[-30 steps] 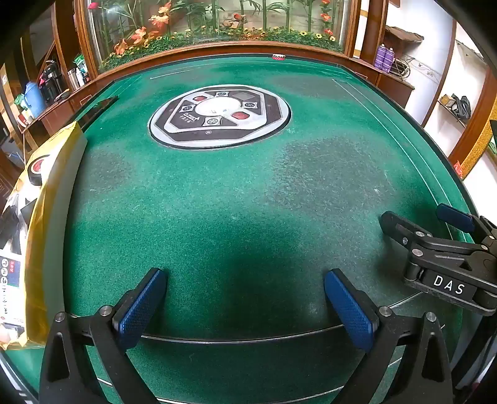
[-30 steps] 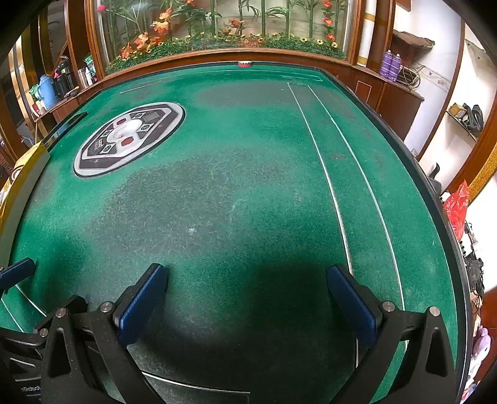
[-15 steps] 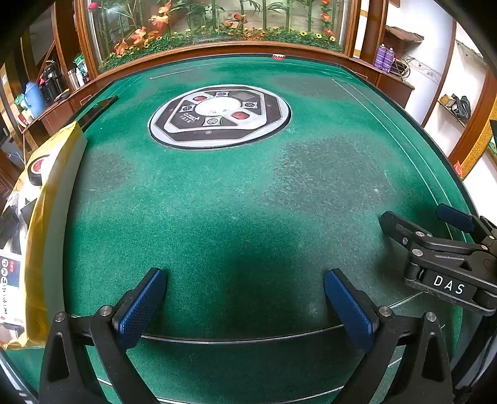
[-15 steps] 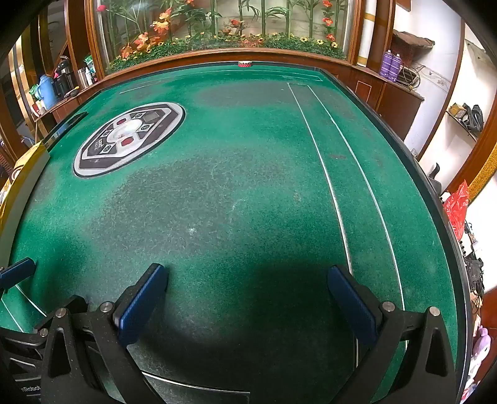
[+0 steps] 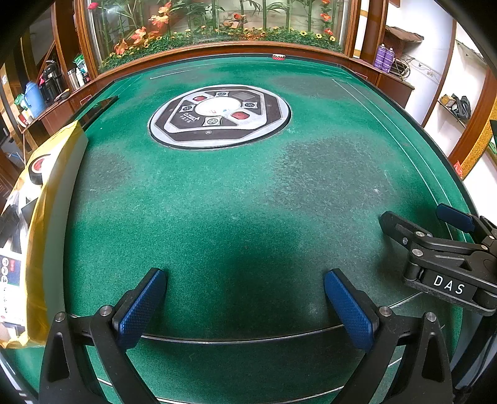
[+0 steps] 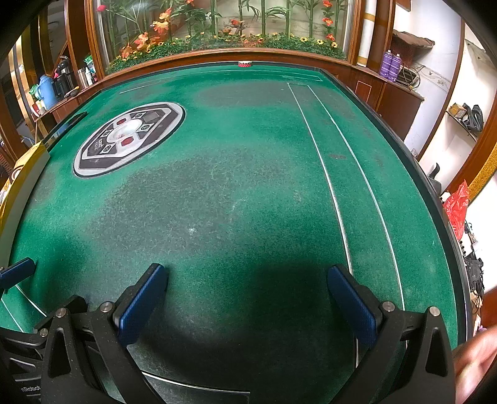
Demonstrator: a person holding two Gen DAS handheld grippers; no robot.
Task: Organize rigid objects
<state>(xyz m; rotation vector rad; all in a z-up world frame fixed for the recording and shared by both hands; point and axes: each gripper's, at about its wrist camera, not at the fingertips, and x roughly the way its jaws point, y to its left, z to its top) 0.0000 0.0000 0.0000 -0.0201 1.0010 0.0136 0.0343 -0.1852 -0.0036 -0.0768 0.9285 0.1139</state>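
Note:
My left gripper [image 5: 245, 276] is open and empty, low over the green felt table [image 5: 248, 192]. My right gripper [image 6: 248, 273] is open and empty too, beside it; its black body marked DAS shows in the left wrist view [image 5: 447, 264]. A gold-edged box [image 5: 46, 199] lies along the table's left edge with a black and red tape roll [image 5: 38, 166] and printed items in it; its edge also shows in the right wrist view [image 6: 21, 177]. No loose object lies between either pair of fingers.
A round grey and black control panel [image 5: 219, 116] is set in the table's middle. A wooden rim and a planter with artificial flowers [image 5: 217, 28] border the far side. Flasks [image 5: 34, 96] stand on a left shelf. A blurred hand [image 6: 475, 357] shows at the lower right.
Both grippers and the table look the same. A blurred hand has come into the lower right corner of the right wrist view.

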